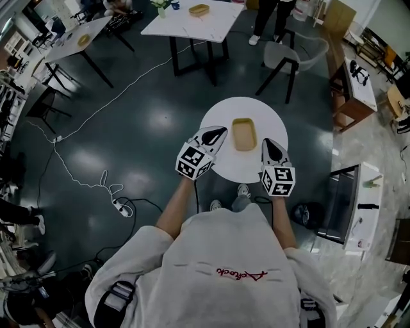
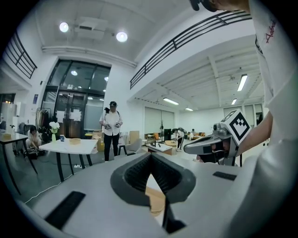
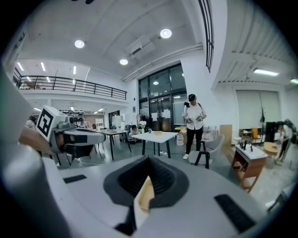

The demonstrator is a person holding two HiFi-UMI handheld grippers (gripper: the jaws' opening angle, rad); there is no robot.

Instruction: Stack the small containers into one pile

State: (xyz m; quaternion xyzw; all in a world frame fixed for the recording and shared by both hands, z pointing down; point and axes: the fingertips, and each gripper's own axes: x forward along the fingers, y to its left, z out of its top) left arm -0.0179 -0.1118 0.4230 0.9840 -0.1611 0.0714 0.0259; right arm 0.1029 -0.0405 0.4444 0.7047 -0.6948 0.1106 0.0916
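Shows the left gripper (image 1: 216, 134) at the near-left edge of the round white table (image 1: 243, 107), jaws pressed fully together and gripping nothing. Shows the right gripper (image 1: 271, 146) at the table's near-right edge, jaws likewise together, likewise empty. Places the tan container (image 1: 243, 134) flat on the table between the two tips, just beside each and touched by neither; leaves unclear whether others lie nested inside it. Glimpses only a sliver of that tan rim past the closed jaws in each gripper view. Takes in, on the table's near side, the holder's left forearm (image 1: 176, 208) and a pale sweatshirt (image 1: 211, 275). Ranges outward across the dark floor (image 1: 147, 122): beyond the table, a grey chair (image 1: 285, 57) and a rectangular white table (image 1: 192, 25) bearing a second tan container (image 1: 199, 9); farther beyond, a standing person (image 3: 193, 123) in white shirt and dark trousers, before tall glazed doors (image 3: 160, 100); to the table's left, a white cable (image 1: 77, 179) trailing to a power strip (image 1: 122, 206); to its right, a wooden desk (image 1: 355, 90).
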